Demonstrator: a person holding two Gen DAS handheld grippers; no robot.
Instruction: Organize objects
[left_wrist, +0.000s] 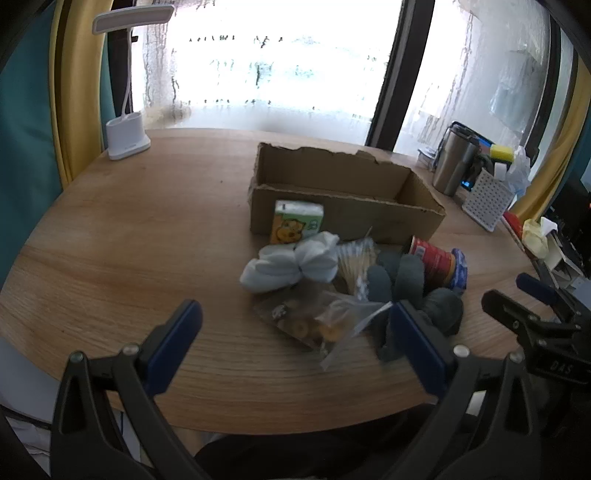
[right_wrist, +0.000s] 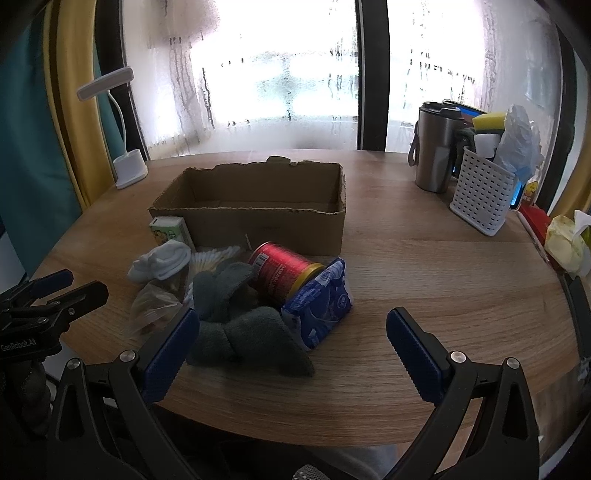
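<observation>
An open cardboard box (left_wrist: 347, 218) (right_wrist: 258, 225) stands mid-table with nothing visible inside. In front of it lies a heap: a green tissue pack (left_wrist: 297, 221) (right_wrist: 168, 229), white socks (left_wrist: 291, 266) (right_wrist: 162, 264), a bag of cotton swabs (left_wrist: 356, 258), a clear snack bag (left_wrist: 314, 321) (right_wrist: 155, 306), grey socks (left_wrist: 406, 284) (right_wrist: 247, 325), a red can (left_wrist: 432, 264) (right_wrist: 284, 271) on its side and a blue packet (right_wrist: 321, 306). My left gripper (left_wrist: 295, 332) hangs open just before the snack bag. My right gripper (right_wrist: 291, 332) is open over the grey socks, holding nothing.
A white desk lamp (left_wrist: 127, 140) (right_wrist: 129, 171) stands at the back left. At the right are a steel tumbler (right_wrist: 436, 147) (left_wrist: 454, 162), a white perforated basket (right_wrist: 484, 195) (left_wrist: 487, 201) and yellow tissues (right_wrist: 565, 243). The round wooden table (left_wrist: 129, 240) (right_wrist: 424, 288) ends near me.
</observation>
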